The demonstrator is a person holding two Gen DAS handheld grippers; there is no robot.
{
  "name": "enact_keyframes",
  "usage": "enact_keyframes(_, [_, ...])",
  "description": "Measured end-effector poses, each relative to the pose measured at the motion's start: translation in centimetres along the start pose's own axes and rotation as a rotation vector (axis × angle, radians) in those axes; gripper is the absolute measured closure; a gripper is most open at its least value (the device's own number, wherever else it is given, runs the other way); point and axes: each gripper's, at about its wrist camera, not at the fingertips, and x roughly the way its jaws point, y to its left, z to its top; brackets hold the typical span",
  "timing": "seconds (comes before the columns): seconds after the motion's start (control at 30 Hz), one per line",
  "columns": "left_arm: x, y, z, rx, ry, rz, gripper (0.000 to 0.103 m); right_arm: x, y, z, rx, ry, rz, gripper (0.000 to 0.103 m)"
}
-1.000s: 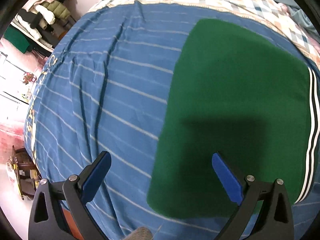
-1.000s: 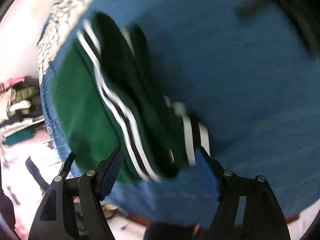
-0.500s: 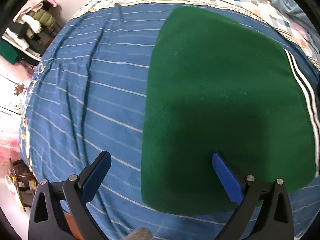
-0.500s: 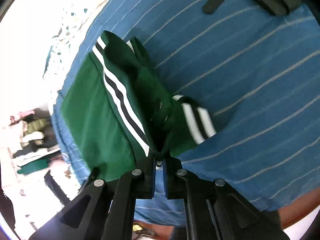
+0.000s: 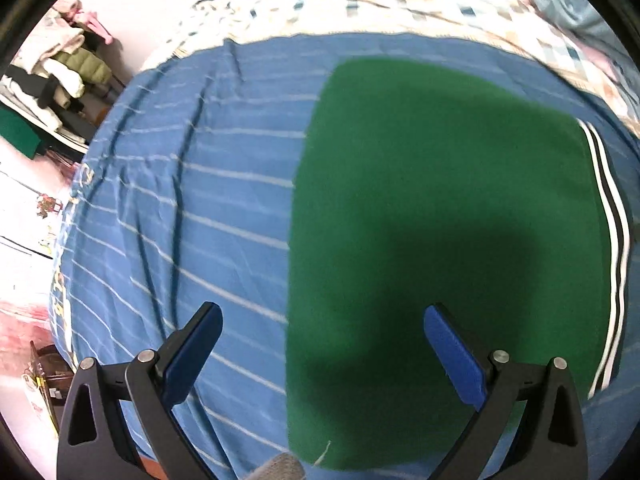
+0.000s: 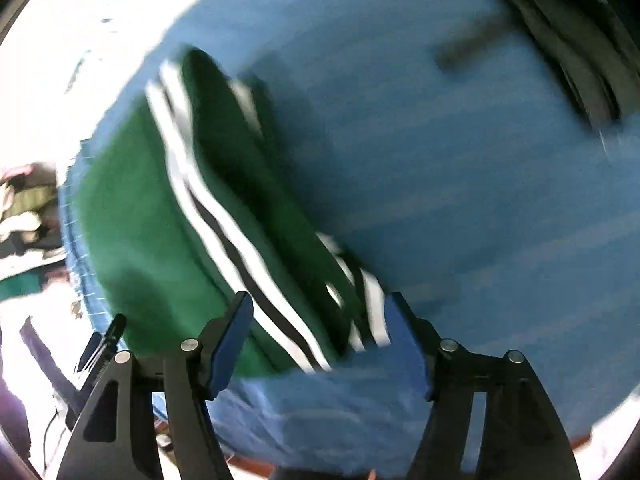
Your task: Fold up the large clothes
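A green garment (image 5: pixel 440 208) with black and white side stripes lies folded on the blue striped bedsheet (image 5: pixel 192 216). My left gripper (image 5: pixel 320 344) is open and empty, hovering above the garment's near left edge. In the blurred right wrist view the same garment (image 6: pixel 132 232) shows its striped edge, with a loose flap lying over it toward the right. My right gripper (image 6: pixel 318 332) is open, its fingers on either side of the garment's near striped corner (image 6: pixel 360 312), holding nothing.
A checked quilt (image 5: pixel 400 4) lies at the far side of the bed. Stacked clothes (image 5: pixel 52 76) sit on a shelf at the left. A dark garment (image 6: pixel 568 36) lies on the bed at the right wrist view's upper right. The bed's near edge is just below both grippers.
My right gripper was shut on the garment's striped corner half a second ago; it has opened and let go. My left gripper has shifted slightly and stays open.
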Motion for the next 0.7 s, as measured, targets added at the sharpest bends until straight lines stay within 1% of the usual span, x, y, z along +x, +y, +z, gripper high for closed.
enact_keyframes(0.07, [0.7, 0.3, 1.2, -0.008, -0.004, 0.018, 0.0, -0.1, 1.7, 2.3, -0.042, -0.043, 0.033, 0.033])
enact_keyframes(0.17, [1.6, 1.1, 3.2, -0.029, -0.01, 0.033, 0.0, 0.3, 4.5, 5.5, -0.064, -0.112, 0.087, 0.033])
enact_keyframes(0.2, [1.8, 1.3, 3.7, -0.038, -0.015, 0.037, 0.0, 0.7, 5.3, 6.8, -0.065, -0.118, 0.079, 0.033])
enact_keyframes(0.23, [2.2, 1.6, 4.4, -0.047, -0.021, 0.037, 0.0, 1.5, 6.2, 8.4, -0.077, -0.105, 0.059, 0.033])
enact_keyframes(0.27, [2.6, 1.7, 4.8, -0.049, -0.025, 0.039, 0.0, 2.0, 5.7, 9.5, -0.086, -0.085, 0.054, 0.034])
enact_keyframes(0.3, [3.2, 1.5, 5.2, -0.042, -0.021, 0.044, 0.0, 2.8, 6.0, 10.2, -0.092, -0.059, 0.053, 0.059])
enact_keyframes(0.33, [4.1, 1.3, 5.6, -0.031, -0.009, 0.053, 0.0, 3.4, 6.4, 10.5, -0.101, -0.034, 0.081, 0.088])
enact_keyframes(0.37, [4.5, 1.1, 5.8, -0.023, -0.002, 0.057, 0.0, 3.5, 6.1, 10.8, -0.102, -0.014, 0.105, 0.099])
enact_keyframes(0.4, [4.9, 1.0, 5.9, -0.014, 0.001, 0.061, 0.0, 3.1, 6.8, 10.5, -0.118, -0.028, 0.108, 0.1])
enact_keyframes(0.43, [5.2, 0.9, 6.0, -0.005, 0.003, 0.064, 0.0, 2.0, 7.7, 10.0, -0.158, -0.068, 0.109, 0.1])
enact_keyframes(0.47, [5.2, 0.9, 6.1, -0.004, 0.002, 0.053, 0.0, 0.5, 8.2, 9.5, -0.189, -0.131, 0.084, 0.1])
enact_keyframes(0.5, [5.0, 1.0, 6.0, -0.009, -0.003, 0.023, 0.0, -0.7, 8.0, 9.2, -0.186, -0.176, 0.088, 0.101])
enact_keyframes(0.57, [4.5, 1.0, 6.1, -0.011, -0.016, -0.012, 0.0, -2.1, 7.0, 9.2, -0.124, -0.229, 0.082, 0.101])
enact_keyframes(0.6, [4.3, 0.8, 6.1, -0.004, -0.026, -0.023, 0.0, -1.7, 6.6, 9.7, -0.111, -0.228, 0.05, 0.101])
enact_keyframes(0.63, [4.4, 0.5, 6.2, 0.003, -0.03, -0.025, 0.0, -0.8, 6.2, 10.1, -0.097, -0.224, -0.002, 0.101])
enact_keyframes(0.7, [4.6, 0.1, 6.2, 0.017, -0.029, -0.006, 0.0, 3.3, 5.7, 11.2, -0.105, -0.116, -0.112, 0.1])
